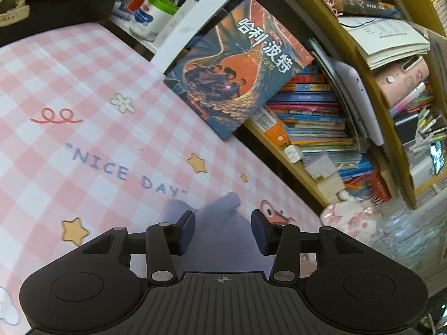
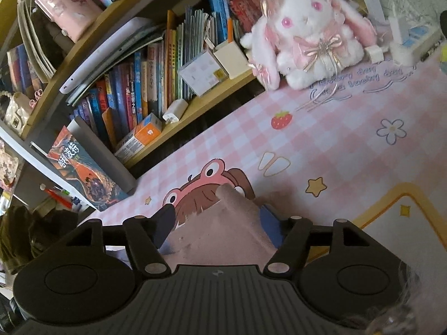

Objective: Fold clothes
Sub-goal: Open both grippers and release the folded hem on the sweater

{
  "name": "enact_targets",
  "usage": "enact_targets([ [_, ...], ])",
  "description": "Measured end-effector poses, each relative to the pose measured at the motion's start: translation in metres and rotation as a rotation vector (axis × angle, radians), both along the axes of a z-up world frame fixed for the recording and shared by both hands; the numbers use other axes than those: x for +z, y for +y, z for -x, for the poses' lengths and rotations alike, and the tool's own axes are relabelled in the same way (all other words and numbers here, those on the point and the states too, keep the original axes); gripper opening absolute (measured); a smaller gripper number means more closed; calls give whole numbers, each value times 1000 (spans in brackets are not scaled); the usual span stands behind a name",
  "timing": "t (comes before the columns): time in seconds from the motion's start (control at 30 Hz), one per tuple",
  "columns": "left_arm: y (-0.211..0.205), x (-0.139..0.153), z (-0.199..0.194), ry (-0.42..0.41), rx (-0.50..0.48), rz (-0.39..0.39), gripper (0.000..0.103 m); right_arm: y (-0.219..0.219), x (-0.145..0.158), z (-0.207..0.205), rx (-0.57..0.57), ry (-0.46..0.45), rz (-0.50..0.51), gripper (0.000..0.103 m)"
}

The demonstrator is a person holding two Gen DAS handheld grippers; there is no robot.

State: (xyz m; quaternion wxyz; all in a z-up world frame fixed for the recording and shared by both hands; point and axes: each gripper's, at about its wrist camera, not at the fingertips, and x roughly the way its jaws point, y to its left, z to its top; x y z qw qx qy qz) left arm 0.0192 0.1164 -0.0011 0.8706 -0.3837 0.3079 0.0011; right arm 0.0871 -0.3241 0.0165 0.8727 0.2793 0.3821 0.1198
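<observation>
A pale lavender-pink garment lies on the pink checked desk mat (image 1: 83, 97). In the left wrist view a fold of the garment (image 1: 220, 234) sits between the fingers of my left gripper (image 1: 222, 230), whose blue pads stand wide apart and do not pinch it. In the right wrist view the garment (image 2: 223, 229) rises in a peak between the fingers of my right gripper (image 2: 216, 223); the jaws stand apart, and whether the cloth touches the pads is unclear.
A bookshelf (image 1: 321, 117) packed with books borders the mat's far side. A Harry Potter book (image 1: 240, 67) leans against it. A white plush rabbit (image 2: 307, 36) sits on the mat by the shelf. A cup of pens (image 1: 156, 11) stands at the back.
</observation>
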Motion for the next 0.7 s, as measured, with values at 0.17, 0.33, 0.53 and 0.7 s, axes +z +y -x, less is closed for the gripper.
enact_targets([
  [0.17,-9,-3,7,27,-43,-70,44,0,-5,9,3,16,55,66],
  [0.33,-18,-4,11,32,-89,-129,44,3,-13,22,4,42,120,66],
  [0.53,-27,-8,13,41,-142,-177,44,7,-19,39,6,51,205,66],
  [0.7,-32,-9,17,46,-150,-190,44,6,-20,51,4,56,245,66],
])
